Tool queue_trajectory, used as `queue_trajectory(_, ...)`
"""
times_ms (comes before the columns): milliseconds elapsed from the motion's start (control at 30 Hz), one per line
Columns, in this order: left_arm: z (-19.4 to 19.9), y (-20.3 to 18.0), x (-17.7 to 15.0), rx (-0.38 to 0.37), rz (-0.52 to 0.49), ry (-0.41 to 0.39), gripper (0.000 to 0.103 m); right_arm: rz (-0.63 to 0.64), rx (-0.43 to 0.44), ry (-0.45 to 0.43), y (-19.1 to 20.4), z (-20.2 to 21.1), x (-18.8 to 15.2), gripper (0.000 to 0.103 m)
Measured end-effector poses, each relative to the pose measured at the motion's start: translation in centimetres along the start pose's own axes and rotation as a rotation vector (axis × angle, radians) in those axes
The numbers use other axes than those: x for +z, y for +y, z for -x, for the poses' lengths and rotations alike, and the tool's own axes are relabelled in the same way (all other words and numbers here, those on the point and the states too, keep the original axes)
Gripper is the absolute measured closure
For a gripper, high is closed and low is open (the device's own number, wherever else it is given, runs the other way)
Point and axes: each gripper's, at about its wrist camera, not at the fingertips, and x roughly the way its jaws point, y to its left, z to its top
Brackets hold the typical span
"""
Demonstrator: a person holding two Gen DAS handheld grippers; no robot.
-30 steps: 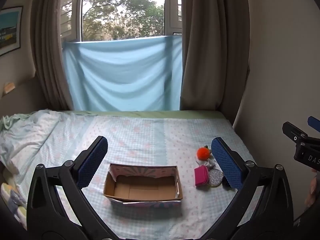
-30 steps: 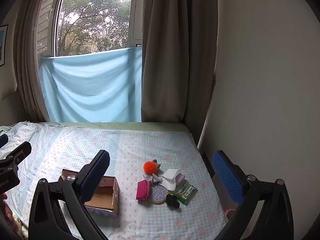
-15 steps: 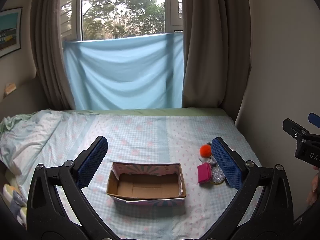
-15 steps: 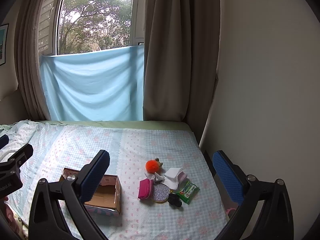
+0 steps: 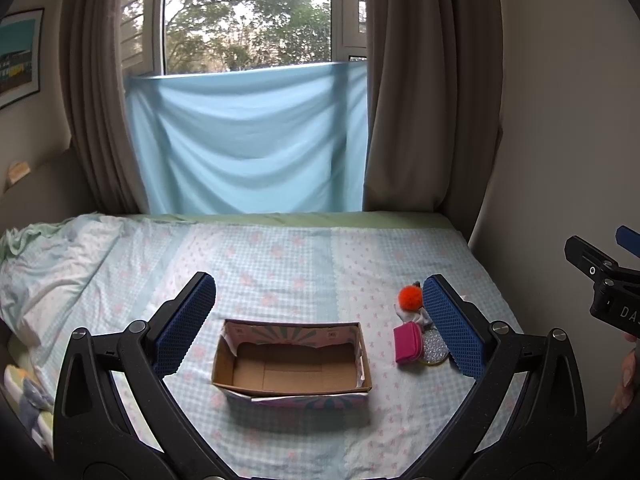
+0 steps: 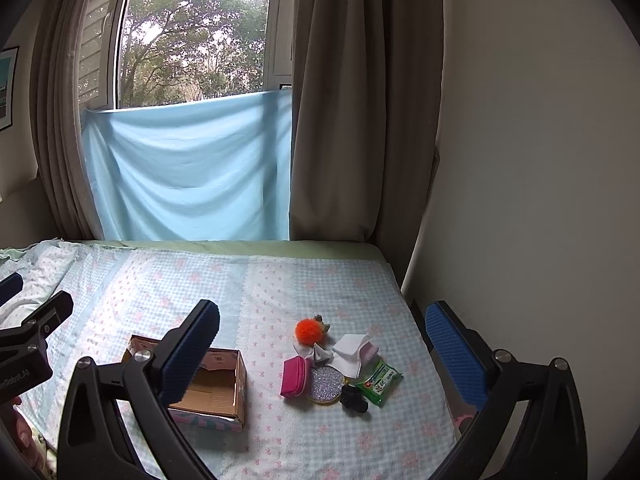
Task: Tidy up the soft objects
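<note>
Hovering: left tongs [image 5: 316, 318] apart, right tongs [image 6: 322, 346] apart; cardboard box [image 5: 292, 364] beside pink pouch [image 6: 295, 376]

Your left gripper [image 5: 318, 326] hangs wide apart over the bed [image 5: 280, 256] — the cardboard box [image 5: 291, 362] between its fingers, pink pouch [image 5: 407, 343] just right.

Box [image 5: 291, 364] on bed [image 5: 280, 256]; pouch [image 5: 407, 344], pompom [image 5: 410, 296] right of box.

Soft items [image 6: 336, 360] beside empty box [image 5: 291, 364]
</note>
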Motion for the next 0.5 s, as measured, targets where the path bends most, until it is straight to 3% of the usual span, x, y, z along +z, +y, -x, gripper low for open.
queue_trajectory(500,-0.17,0.09,-0.01,0.004,0.015,-0.003,0.001,0.002,0.01,-0.004,-0.12,-0.55,-0.29,0.0)
